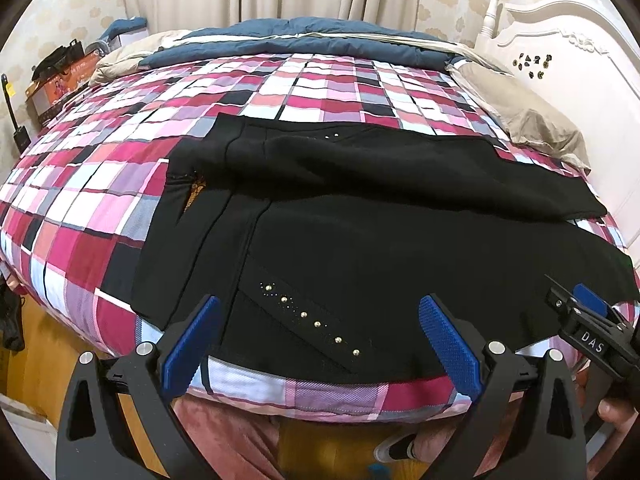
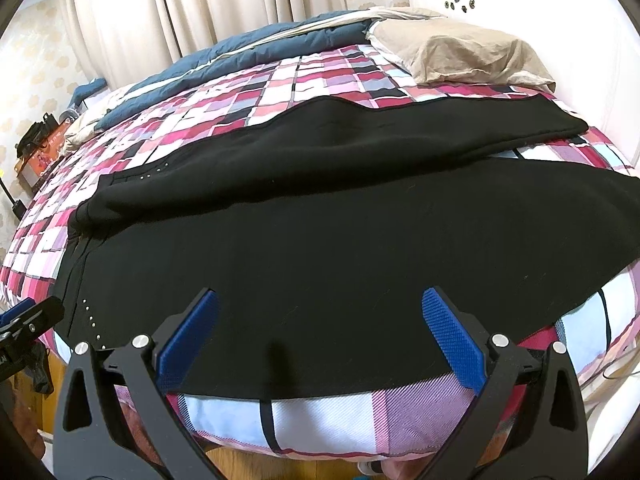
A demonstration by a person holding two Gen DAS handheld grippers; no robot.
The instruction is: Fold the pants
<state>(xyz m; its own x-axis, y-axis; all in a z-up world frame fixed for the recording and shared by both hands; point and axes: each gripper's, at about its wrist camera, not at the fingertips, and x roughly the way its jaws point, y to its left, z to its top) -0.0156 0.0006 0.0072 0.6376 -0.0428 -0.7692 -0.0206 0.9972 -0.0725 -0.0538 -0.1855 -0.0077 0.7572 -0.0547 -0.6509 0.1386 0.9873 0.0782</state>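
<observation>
Black pants (image 1: 360, 248) lie spread across the checked bedspread (image 1: 120, 184), waistband to the left, both legs running to the right, the far leg lying partly over the near one. A row of studs (image 1: 312, 320) marks the near hip. My left gripper (image 1: 320, 312) is open and empty, hovering over the near hip by the bed's front edge. My right gripper (image 2: 320, 308) is open and empty over the near leg (image 2: 360, 248). The right gripper also shows at the right edge of the left wrist view (image 1: 580, 312), and the left gripper at the left edge of the right wrist view (image 2: 28, 316).
A beige pillow (image 2: 460, 56) and a white headboard (image 1: 560, 60) stand at the right. A folded blue quilt (image 1: 300, 36) lies along the far side by the curtains. Boxes and a bag (image 1: 56, 76) sit at the far left. Wooden floor (image 1: 36, 344) lies below the bed's edge.
</observation>
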